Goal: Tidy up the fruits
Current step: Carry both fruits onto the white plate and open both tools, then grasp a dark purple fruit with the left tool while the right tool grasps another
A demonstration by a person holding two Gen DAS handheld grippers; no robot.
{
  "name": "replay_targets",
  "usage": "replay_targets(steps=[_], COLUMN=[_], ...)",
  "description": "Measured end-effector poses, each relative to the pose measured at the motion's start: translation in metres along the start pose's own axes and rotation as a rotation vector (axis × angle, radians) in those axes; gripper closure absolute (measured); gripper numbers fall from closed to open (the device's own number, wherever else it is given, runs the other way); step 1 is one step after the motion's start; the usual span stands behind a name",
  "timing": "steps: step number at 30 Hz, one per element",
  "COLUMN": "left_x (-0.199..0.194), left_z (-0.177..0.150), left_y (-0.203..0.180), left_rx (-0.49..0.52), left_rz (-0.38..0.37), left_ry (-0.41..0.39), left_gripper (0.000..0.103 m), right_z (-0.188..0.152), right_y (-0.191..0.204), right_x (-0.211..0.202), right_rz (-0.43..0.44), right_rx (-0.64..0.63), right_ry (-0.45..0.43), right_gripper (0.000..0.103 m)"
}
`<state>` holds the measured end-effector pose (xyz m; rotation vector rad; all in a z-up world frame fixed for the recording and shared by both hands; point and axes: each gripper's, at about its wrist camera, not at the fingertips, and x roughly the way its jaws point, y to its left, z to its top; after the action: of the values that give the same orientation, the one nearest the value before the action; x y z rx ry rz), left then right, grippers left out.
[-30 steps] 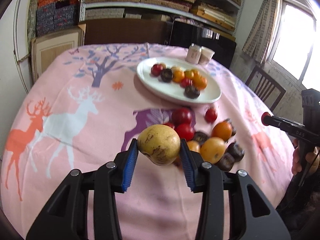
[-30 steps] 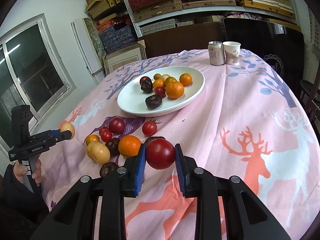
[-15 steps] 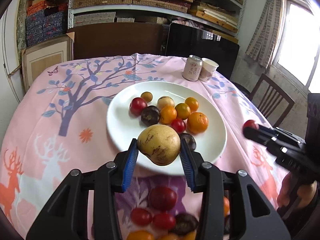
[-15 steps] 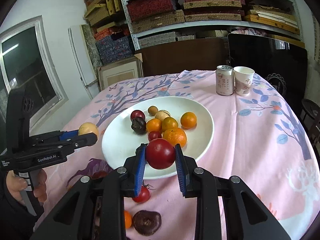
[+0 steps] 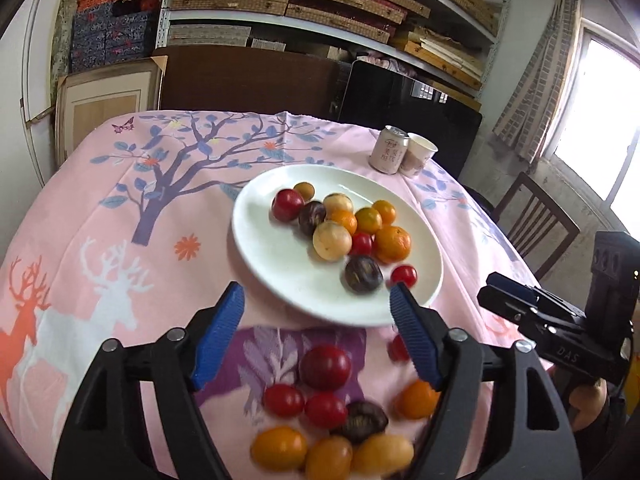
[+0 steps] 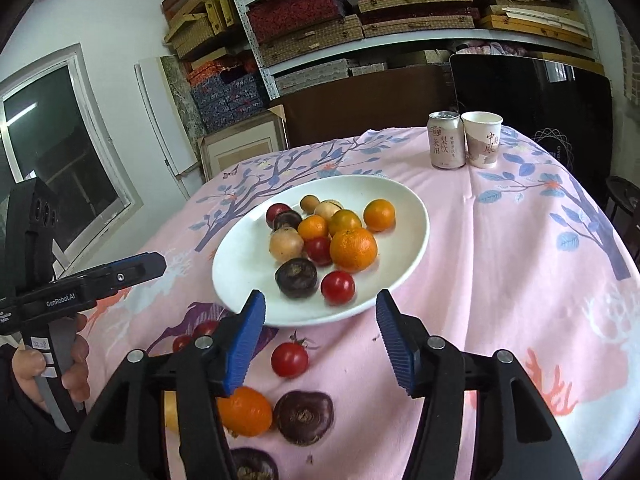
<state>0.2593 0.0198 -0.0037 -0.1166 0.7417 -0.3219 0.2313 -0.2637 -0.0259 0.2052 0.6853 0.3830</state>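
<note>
A white plate (image 5: 272, 264) (image 6: 240, 264) on the pink tablecloth holds several small fruits. Among them lie a pale yellow fruit (image 5: 332, 240) (image 6: 286, 244) and, near the plate's front rim, a red tomato (image 5: 404, 275) (image 6: 338, 287). My left gripper (image 5: 316, 300) hovers over the plate's near edge, its jaws opening with nothing between them. My right gripper (image 6: 320, 306) is at the same rim, jaws also opening and empty. Loose fruit stays on the cloth in front of the plate: a large red tomato (image 5: 325, 367), a small tomato (image 6: 289, 359), an orange (image 6: 244, 410) and a dark fruit (image 6: 304, 416).
A drink can (image 5: 389, 155) and a paper cup (image 5: 418, 154) stand at the table's far side. A wooden chair (image 5: 536, 228) is off to the right, and packed shelves line the wall behind. The other gripper shows at each view's side.
Both grippers moved forward from the loose pile to the plate and opened. The pale yellow fruit left the left gripper and the red tomato left the right; both now lie on the plate.
</note>
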Motion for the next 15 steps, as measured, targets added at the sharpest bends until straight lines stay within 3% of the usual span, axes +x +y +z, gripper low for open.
replay_targets(steps=[7,11,15], left_x=[-0.029,-0.036,-0.038], left_z=[-0.067,-0.097,-0.112], left_y=[0.013,0.012,0.011], left_rx=[0.058,0.085,0.092], left_rz=[0.009,0.01,0.006], left_ry=[0.086,0.121,0.145], left_gripper=[0.027,0.027,0.027], right_z=[-0.046,-0.076,-0.09], right_y=[0.017,0.036,0.052], right_x=[-0.038,-0.034,-0.026], right_rz=[0.018,0.041,0.037], right_rx=[-0.091,-0.18,-0.239], right_ry=[0.087,0.194,0.228], right_gripper=[0.044,0.044,0.044])
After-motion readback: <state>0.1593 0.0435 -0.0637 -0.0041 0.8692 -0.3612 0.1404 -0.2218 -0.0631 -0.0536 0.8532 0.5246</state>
